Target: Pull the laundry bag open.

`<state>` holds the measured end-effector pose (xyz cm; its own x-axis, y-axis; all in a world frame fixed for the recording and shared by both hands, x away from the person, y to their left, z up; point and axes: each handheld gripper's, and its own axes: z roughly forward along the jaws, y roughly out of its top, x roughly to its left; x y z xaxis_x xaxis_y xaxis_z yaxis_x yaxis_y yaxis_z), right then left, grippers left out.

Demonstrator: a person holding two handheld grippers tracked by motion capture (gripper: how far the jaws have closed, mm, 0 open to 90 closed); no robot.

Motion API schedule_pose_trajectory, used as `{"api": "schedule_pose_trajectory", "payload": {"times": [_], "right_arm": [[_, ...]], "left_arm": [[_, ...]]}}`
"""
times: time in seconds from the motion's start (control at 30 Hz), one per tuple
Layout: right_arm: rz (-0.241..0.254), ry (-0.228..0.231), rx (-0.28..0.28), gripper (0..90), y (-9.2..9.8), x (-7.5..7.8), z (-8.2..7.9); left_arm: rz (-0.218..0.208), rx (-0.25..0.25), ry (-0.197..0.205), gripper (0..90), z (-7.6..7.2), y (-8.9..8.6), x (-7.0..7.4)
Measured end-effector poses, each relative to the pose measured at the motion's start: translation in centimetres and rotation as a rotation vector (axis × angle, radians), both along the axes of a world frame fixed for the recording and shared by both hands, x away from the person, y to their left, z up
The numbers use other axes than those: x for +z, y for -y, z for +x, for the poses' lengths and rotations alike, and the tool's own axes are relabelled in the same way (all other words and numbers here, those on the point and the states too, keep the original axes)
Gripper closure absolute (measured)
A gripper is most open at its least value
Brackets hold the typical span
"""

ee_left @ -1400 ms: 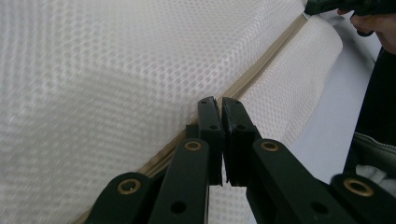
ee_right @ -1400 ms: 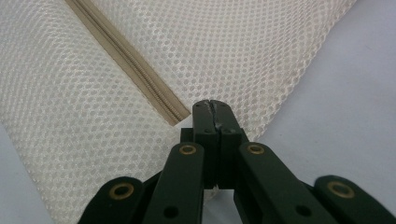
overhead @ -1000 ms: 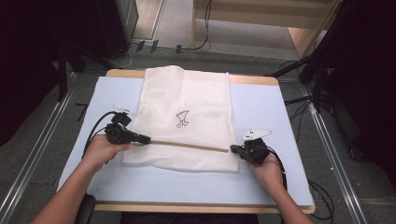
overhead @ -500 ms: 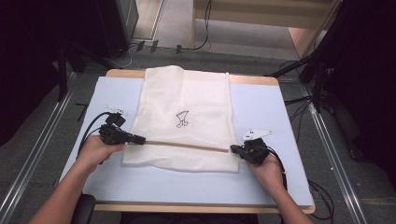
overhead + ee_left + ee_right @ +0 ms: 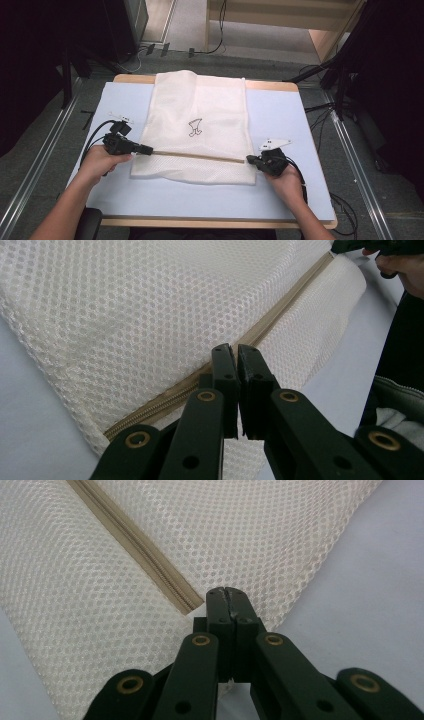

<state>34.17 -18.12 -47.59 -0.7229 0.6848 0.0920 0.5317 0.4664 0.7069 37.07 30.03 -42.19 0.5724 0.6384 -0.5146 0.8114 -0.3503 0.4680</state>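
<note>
The mesh bag (image 5: 150, 315) runs past the frame edges in both gripper views. Whether the right gripper (image 5: 229, 596) pinches mesh is hidden beneath its jaws. The bag's printed mark (image 5: 195, 127) is too small to read.

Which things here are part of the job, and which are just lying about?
In the job:
mesh laundry bag
its zipper
left gripper, at the zipper's left end
right gripper, shut on the bag's right edge

Lying about:
cables on the floor beyond the table
</note>
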Motion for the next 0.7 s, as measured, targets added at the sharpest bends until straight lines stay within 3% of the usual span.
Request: {"api": "schedule_pose_trajectory", "payload": {"times": [0.13,0.47,0.7], "right_arm": [[0.000,0.000,0.001,90.0,0.00,0.00,0.00],[0.003,0.003,0.001,90.0,0.00,-0.03,-0.02],[0.000,0.003,0.003,90.0,-0.08,-0.01,-0.07]], "left_arm": [[0.016,-0.003,0.000,88.6,0.05,-0.15,0.00],[0.006,-0.004,-0.009,88.6,0.10,-0.33,-0.05],[0.029,0.013,-0.009,88.8,0.06,-0.32,0.03]]}}
